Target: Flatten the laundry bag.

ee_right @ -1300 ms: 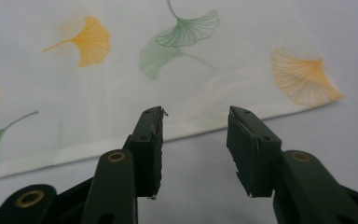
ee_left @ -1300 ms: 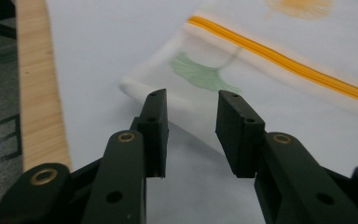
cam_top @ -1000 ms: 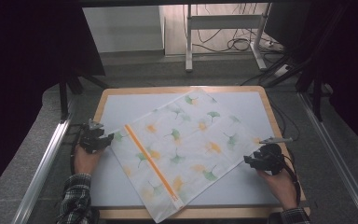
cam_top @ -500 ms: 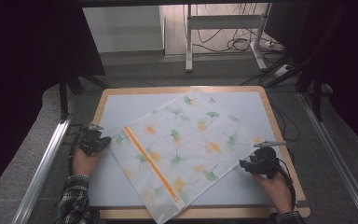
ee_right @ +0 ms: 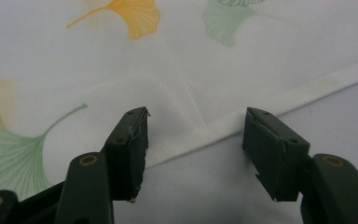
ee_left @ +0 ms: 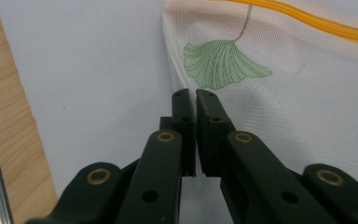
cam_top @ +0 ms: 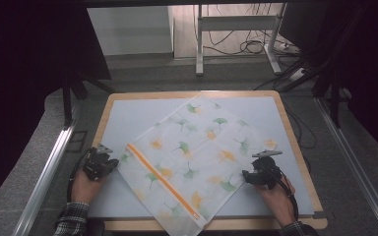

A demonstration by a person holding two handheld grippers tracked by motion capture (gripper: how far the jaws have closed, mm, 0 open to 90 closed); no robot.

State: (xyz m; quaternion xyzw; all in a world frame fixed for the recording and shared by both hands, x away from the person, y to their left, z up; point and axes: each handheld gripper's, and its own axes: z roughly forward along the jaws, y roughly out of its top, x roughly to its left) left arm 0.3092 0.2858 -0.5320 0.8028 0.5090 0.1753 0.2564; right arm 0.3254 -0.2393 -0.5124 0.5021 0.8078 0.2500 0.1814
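Left tool (cam_top: 109, 163): jaws drawn together with only a hairline gap between them in the left gripper view; the tips sit at the edge of the mesh bag (cam_top: 197, 157), where the white fabric meets the pale blue mat (cam_top: 128, 118); whether any fabric is pinched between the pads cannot be told, since the bag's edge runs right up to the tips; the closing took place within the last second. The left tool (ee_left: 189, 100) points toward a green ginkgo leaf print (ee_left: 223, 63) just beyond the tips, with the orange zipper (ee_left: 326, 25) farther off.

Right tool (cam_top: 248, 176): jaws stand apart, about half spread, nothing between the pads; in the right gripper view the right tool (ee_right: 196, 122) straddles the white hem (ee_right: 279, 98) of the bag, one jaw over the printed fabric, the other over the bare mat; contact with the fabric cannot be confirmed.

Hands: the left hand (cam_top: 86, 183) enters from the lower left, forearm in a checked sleeve (cam_top: 71, 221), tool aimed rightward at the bag's left corner; the right hand (cam_top: 274, 195) enters from the lower right, tool aimed leftward at the bag's right edge.

Bag: lies flat and skewed on the mat on the wooden worktop (cam_top: 295, 142), one corner overhanging the near edge; the zipper (cam_top: 162, 179) runs diagonally along its left side.
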